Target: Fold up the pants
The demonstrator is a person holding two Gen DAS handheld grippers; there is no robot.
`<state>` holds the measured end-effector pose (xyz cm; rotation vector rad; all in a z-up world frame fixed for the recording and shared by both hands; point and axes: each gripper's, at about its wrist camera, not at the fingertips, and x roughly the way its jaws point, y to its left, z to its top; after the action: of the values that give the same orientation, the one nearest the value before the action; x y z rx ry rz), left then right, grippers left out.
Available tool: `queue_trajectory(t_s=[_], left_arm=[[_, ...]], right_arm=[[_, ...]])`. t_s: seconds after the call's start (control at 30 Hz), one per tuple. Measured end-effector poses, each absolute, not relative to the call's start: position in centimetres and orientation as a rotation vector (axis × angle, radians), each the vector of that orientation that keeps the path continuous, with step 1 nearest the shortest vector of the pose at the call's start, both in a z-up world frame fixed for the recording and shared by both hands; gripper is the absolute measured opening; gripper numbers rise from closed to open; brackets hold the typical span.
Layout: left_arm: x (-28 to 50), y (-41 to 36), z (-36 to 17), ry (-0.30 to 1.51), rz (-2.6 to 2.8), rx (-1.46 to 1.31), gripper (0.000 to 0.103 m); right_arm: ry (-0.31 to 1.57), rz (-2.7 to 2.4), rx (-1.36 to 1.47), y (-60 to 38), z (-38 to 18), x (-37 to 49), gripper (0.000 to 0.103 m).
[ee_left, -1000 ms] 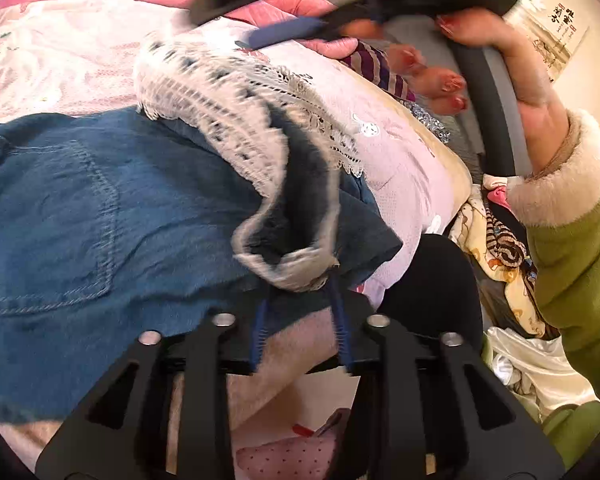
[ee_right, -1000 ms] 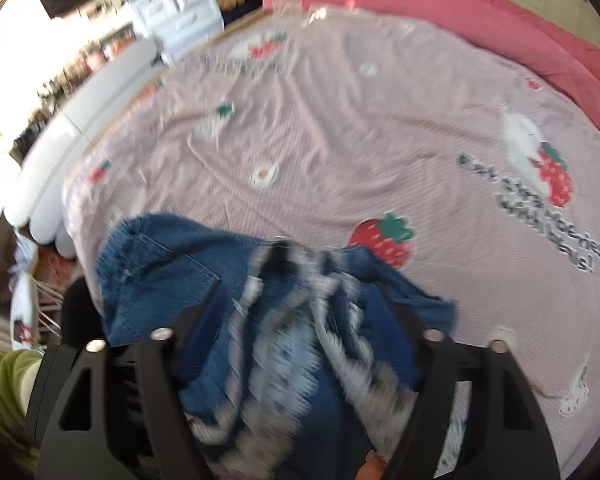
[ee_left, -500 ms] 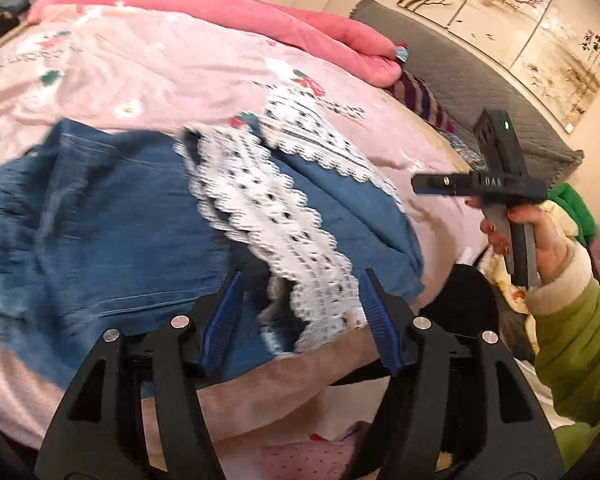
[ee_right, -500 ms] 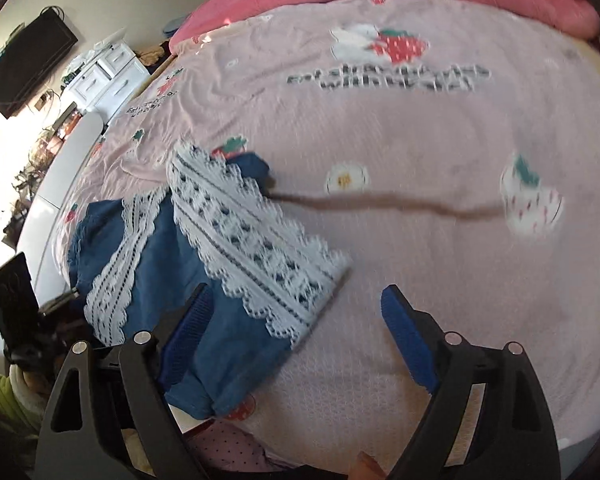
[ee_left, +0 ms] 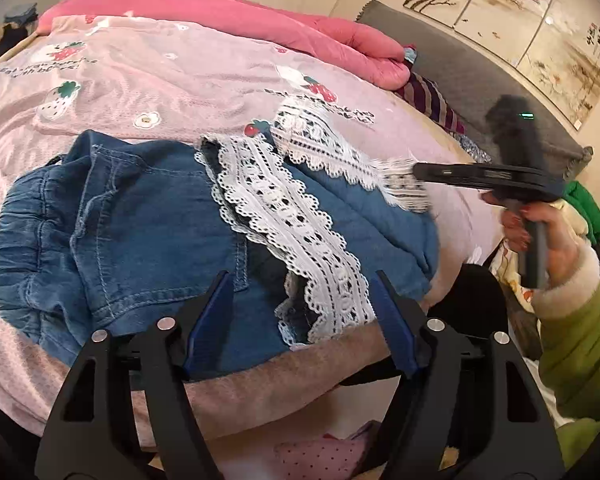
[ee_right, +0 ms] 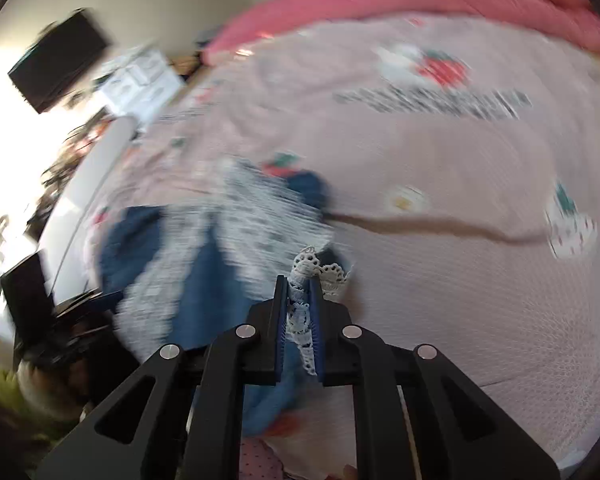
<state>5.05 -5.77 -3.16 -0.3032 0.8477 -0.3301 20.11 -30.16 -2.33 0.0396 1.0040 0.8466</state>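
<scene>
Your small blue denim pants with white lace hem trim [ee_left: 148, 216] lie crumpled at the near edge of the bed, on the pink strawberry-print bed cover [ee_left: 172, 80], elastic waistband at left, lace-trimmed legs thrown toward the right. Your left hand-held gripper [ee_left: 304, 316] hovers over the near lace hem with its blue pads spread, jaws just been opening, nothing pressed between them — looks like you've let that leg go so it rests on the bed. Your right hand-held gripper [ee_right: 300, 312] has just snapped closed and is pinching the lace edge [ee_right: 304, 280] of the far-right leg hem; the left view shows it reaching in from the right. That pinch is likely there to pull the leg out flat or carry it over for the fold. The right view is motion-blurred, so the fabric lay beyond the grip is unclear. The fold is not yet tidy.
</scene>
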Motion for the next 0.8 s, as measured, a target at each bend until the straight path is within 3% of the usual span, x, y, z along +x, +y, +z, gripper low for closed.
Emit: queue_trajectory(t_s=[0.23, 0.6, 0.67, 0.73, 0.8], left_arm=[[4.3, -4.3, -2.6, 0.821, -0.325, -0.333, 0.066], [2.2, -0.8, -0.7, 0.754, -0.243, -0.354, 0.072], [2.3, -0.9, -0.8, 0.757, -0.248, -0.356, 0.072], [2.5, -1.2, -0.9, 0.764, -0.263, -0.359, 0.073], [2.7, -1.8, -1.1, 0.77, -0.279, -0.355, 0.073]], right_arm=[[0.954, 1.055, -0.092, -23.9, 0.7, 14.9, 0.01], [1.112, 1.2, -0.277, -15.9, -4.0, 11.1, 0.011], [1.1, 1.182, -0.239, -16.8, -2.9, 11.9, 0.017], [1.057, 1.132, -0.208, -18.2, -1.4, 13.1, 0.047], [1.003, 1.06, -0.2, -19.5, 0.0, 15.0, 0.052]])
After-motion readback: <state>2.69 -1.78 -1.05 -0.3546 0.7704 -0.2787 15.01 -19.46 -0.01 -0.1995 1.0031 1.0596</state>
